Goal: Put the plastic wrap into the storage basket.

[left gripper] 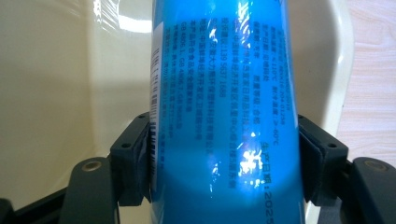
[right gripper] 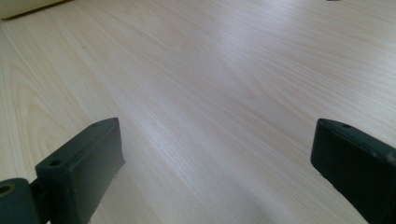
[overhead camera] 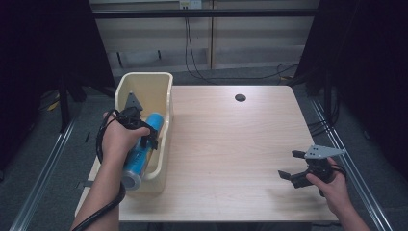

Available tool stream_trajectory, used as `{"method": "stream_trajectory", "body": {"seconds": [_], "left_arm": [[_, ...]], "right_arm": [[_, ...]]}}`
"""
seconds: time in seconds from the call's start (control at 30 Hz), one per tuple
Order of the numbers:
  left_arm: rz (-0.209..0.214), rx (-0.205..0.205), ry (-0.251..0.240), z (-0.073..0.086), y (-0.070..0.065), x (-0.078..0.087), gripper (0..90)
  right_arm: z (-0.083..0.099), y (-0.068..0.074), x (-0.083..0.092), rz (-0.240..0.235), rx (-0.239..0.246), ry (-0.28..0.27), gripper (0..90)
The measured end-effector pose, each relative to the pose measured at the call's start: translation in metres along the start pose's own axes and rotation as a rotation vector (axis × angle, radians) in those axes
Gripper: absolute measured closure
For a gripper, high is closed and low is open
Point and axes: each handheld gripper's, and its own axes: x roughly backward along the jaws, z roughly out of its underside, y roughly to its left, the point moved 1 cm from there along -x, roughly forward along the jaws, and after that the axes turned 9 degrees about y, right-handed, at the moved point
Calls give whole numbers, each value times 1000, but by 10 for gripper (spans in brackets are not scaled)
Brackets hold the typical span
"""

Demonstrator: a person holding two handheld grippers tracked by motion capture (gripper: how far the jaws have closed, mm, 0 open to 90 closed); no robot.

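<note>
Blue bottle (left gripper: 224,116) clamped between left gripper (left gripper: 224,163) jaws, inside bin (overhead camera: 159,86).

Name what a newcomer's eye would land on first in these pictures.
First the bright blue bottle, clamped in the left gripper and lying slanted in the cream bin at the table's left edge. Then the right gripper, jaws wide open over the bare wooden table near its right front corner.

Overhead light falls evenly on my surface (overhead camera: 231,144), with dark surroundings. Glare streaks the blue bottle (left gripper: 224,116) up close, its print soft; my right fingers (right gripper: 79,172) look blurred, casting faint shadows.
</note>
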Motion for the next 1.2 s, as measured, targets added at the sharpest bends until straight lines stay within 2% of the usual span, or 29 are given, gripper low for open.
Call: {"method": "stream_trajectory", "body": {"seconds": [0.03, 0.07, 0.17, 0.37, 0.73, 0.77, 0.87, 0.93, 0.97, 1.03, 1.07, 1.2], "left_arm": [[-10, -20, 6, -1, 1, 0, 322], [-10, -20, 6, -1, 1, 0, 322], [-2, -6, 5, -1, 0, -2, 322], [6, -6, 8, -3, 2, -2, 322], [3, 3, 7, -4, 2, -3, 322], [-6, 7, 2, -4, 1, -3, 322], [2, -1, 15, -5, 1, -3, 322], [-4, 10, 12, -5, 0, -5, 322], [-1, 4, 31, -6, 0, -4, 322], [-7, 15, 17, -6, -1, -6, 322], [2, 9, 31, -7, 0, -5, 321], [-8, 6, 36, -8, 0, -5, 321]], "right_arm": [[0, 0, 0, 3, 1, -1, 21], [0, 0, 0, 3, 1, -1, 21], [0, 0, 0, 2, 1, 0, 21], [0, 0, 0, 1, 0, -3, 21], [-1, 1, 0, -5, 3, -2, 21], [-1, 0, 0, -1, 5, -3, 21], [-1, 0, 0, -1, 5, -3, 21], [-1, 0, 0, -2, 4, -2, 21], [-1, 0, 0, -3, 4, -2, 21], [-1, 0, 0, -4, 7, -2, 21], [-1, 0, 0, -2, 4, -3, 21], [-1, 1, -1, -2, 5, -1, 21]]}}
